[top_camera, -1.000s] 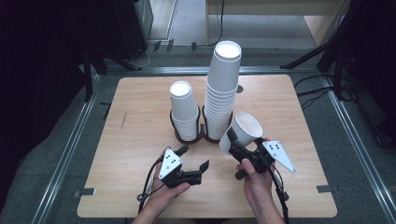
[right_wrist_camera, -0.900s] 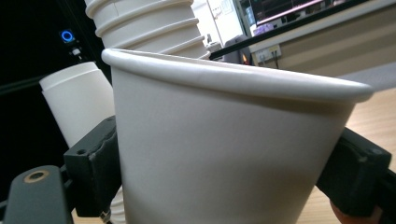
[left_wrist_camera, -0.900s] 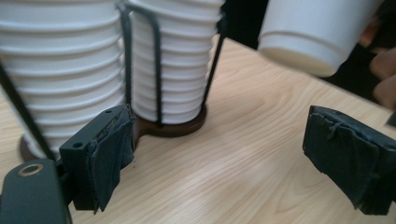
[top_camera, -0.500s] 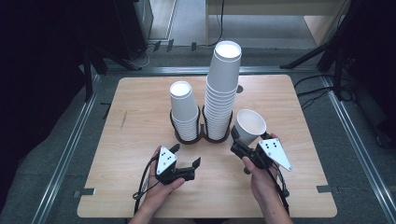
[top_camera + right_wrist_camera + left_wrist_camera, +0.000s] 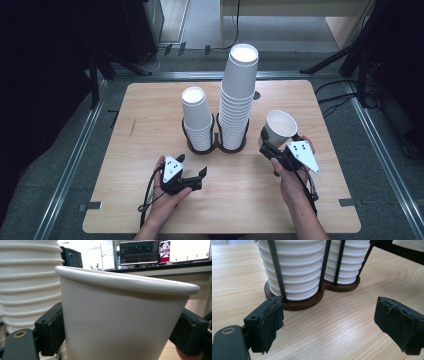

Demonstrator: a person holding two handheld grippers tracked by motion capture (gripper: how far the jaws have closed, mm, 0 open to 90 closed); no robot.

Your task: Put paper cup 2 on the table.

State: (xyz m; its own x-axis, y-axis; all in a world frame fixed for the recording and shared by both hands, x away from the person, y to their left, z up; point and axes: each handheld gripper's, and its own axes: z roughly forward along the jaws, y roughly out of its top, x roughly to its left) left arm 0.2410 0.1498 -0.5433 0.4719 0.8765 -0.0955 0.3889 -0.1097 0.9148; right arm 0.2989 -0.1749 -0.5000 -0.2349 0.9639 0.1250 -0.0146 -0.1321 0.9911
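A single white paper cup (image 5: pixel 279 128) stands upright in my right gripper (image 5: pixel 270 146), right of the stacks; in the right gripper view the cup (image 5: pixel 122 320) sits between both black jaws, which press on its sides. Two stacks of white cups stand in a dark wooden holder (image 5: pixel 216 146): a short stack (image 5: pixel 197 117) on the left and a tall stack (image 5: pixel 237 95) on the right. My left gripper (image 5: pixel 192 172) rests low over the table in front of the holder, open, with nothing between its pads (image 5: pixel 272 322). The left gripper view shows the holder's base (image 5: pixel 312 300) just ahead.
The wooden table (image 5: pixel 150 110) has bare surface to the left, right and front of the holder. Its front edge (image 5: pixel 220 231) lies close behind both hands. Metal rails and dark floor surround the table.
My right gripper has carried the cup rightward and down, away from the tall stack, and the cup now stands more upright. My left gripper has drifted a little lower and nearer the front.
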